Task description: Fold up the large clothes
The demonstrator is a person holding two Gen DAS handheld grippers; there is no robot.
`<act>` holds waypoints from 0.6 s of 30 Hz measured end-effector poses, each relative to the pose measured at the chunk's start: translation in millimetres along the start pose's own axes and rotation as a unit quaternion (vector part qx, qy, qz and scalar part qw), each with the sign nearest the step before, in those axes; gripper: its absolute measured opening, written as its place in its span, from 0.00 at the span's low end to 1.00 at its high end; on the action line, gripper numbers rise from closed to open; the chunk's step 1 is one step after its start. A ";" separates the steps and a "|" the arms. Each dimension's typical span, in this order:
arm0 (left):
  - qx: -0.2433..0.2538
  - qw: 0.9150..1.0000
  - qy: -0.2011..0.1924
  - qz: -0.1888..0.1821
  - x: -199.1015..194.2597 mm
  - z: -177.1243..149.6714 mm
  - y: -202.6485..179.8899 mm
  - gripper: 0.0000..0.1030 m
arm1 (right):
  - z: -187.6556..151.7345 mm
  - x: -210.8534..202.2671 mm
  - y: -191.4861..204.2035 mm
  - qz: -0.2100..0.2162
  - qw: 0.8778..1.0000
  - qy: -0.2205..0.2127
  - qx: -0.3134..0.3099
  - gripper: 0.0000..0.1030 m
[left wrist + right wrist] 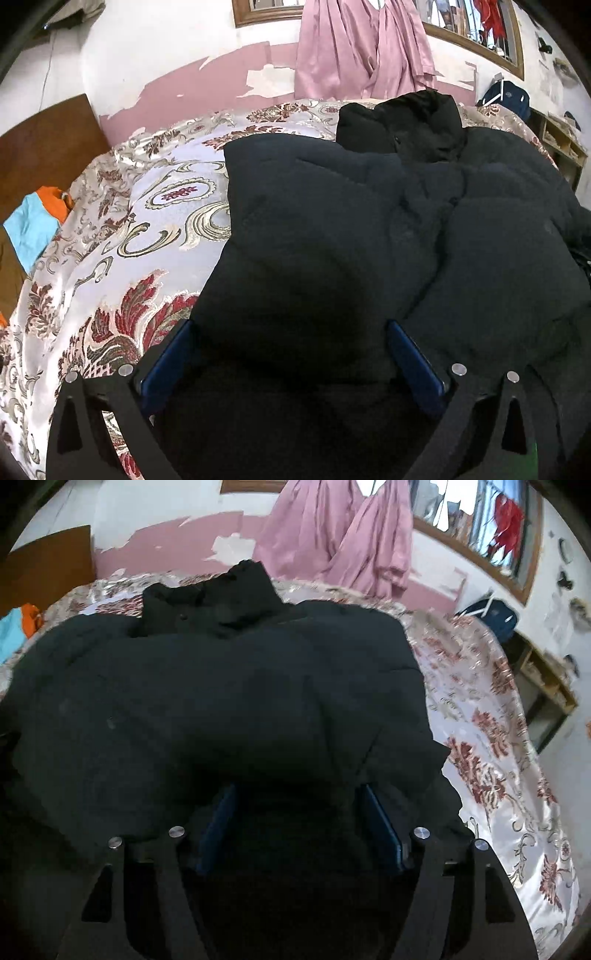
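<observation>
Two grippers are seen at the near edge of a large black padded jacket (pixel 351 229), which is spread on a bed with a flowered bedspread (pixel 122 236). In the left wrist view the jacket fills the field from 12 to 5 o'clock, and its collar (pixel 402 122) is bunched at 12 o'clock, far from the camera. The left gripper (pixel 291 354) is held with its blue fingers (pixel 170 365) wide apart, and dark cloth lies between them; it cannot be told whether this cloth is touched by the pads. The right gripper (pixel 299 823) is shown the same way: its fingers (pixel 218 823) are apart, the hem bulges up between them, and nothing is clamped.

The step in hand is judged to be the taking of the near hem, so that it can be folded toward the collar. For a good result, both grippers should be pushed deeper under the edge before they are closed, because thick padding may slip out of a shallow bite. All layers of the hem should be caught together. The two sides should then be lifted at the same height and carried toward 12 o'clock evenly, so the fold line stays straight and the jacket is not dragged over the smooth bedspread
</observation>
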State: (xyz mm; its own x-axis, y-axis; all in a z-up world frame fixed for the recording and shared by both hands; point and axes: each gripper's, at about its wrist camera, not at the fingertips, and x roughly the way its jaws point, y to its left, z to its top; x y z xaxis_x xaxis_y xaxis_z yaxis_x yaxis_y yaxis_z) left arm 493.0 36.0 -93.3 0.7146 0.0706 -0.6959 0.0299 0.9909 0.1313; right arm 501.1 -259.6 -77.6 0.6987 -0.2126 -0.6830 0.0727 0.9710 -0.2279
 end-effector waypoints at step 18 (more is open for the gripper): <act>0.017 0.999 0.038 0.030 -91.0 -41.4 6.3 1.00 | -67.3 -61.3 -59.4 0.137 0.976 0.051 0.162 0.95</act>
State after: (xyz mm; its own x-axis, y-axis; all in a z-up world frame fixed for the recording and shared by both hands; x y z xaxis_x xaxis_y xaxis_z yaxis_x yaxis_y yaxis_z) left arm 399.3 40.6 -58.4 0.6613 0.1392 -0.7370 0.0135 0.9803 0.1972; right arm 406.0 -311.6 -68.9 0.6506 0.0669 -0.7565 0.1255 0.9729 0.1940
